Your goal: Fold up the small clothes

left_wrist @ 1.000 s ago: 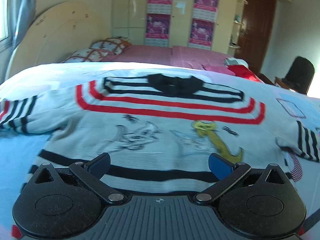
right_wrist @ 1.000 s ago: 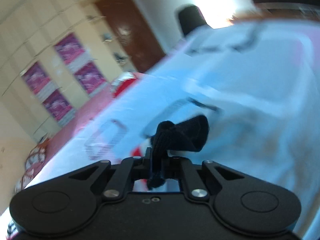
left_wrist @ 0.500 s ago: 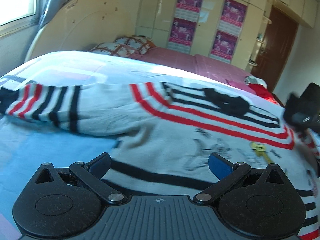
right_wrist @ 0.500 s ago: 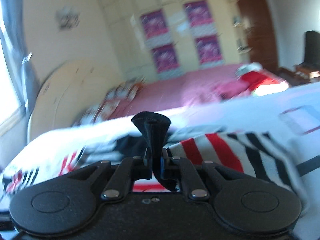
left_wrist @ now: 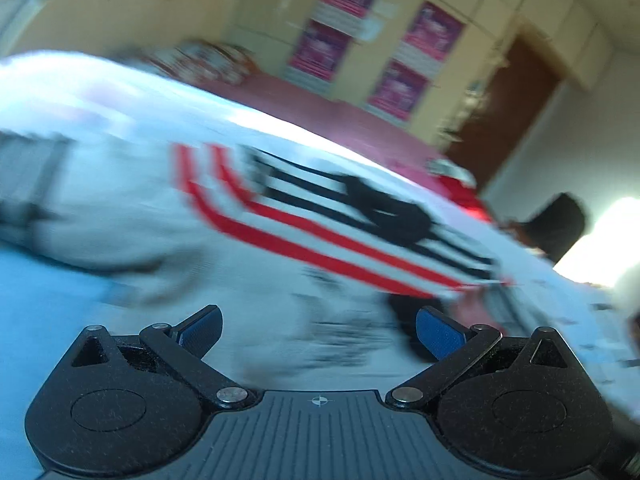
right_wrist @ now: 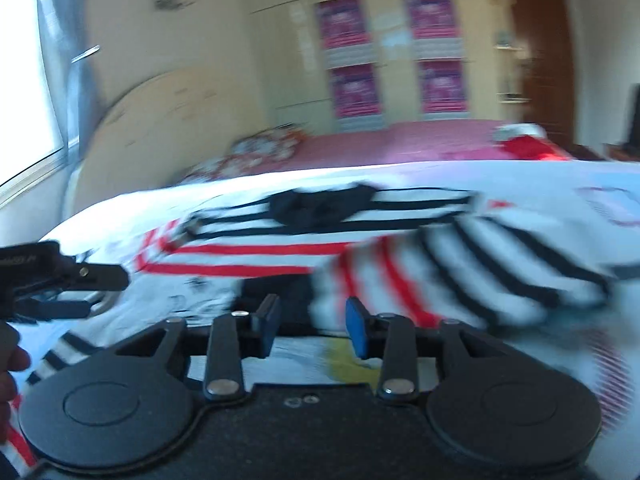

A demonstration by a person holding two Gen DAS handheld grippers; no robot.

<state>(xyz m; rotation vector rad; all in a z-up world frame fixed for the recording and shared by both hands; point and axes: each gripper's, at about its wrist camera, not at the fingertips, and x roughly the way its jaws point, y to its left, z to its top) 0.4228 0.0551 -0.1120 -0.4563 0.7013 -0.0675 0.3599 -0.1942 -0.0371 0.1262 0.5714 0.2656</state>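
A small white knit sweater [left_wrist: 328,240] with red and black stripes and a black collar [left_wrist: 388,212] lies flat on the bed, blurred in both views. Its right sleeve [right_wrist: 460,264] lies folded across the chest, its black cuff [right_wrist: 276,296] just ahead of my right gripper [right_wrist: 312,330], which is open and empty. My left gripper [left_wrist: 318,326] is open and empty, hovering over the sweater's lower body. The left sleeve [left_wrist: 60,200] stretches out to the left. The left gripper also shows in the right wrist view [right_wrist: 60,280] at the left edge.
The sweater rests on a light blue and white bedsheet [left_wrist: 48,304]. Behind it are a pink bed cover [right_wrist: 400,144], patterned pillows [right_wrist: 264,148], a cream headboard [right_wrist: 160,120], a wardrobe with posters [right_wrist: 392,52], a brown door [left_wrist: 500,108] and a dark chair [left_wrist: 556,224].
My right gripper has opened and let go of the black cuff, leaving the sleeve folded over the chest. My left gripper has swung further to the left, staying open.
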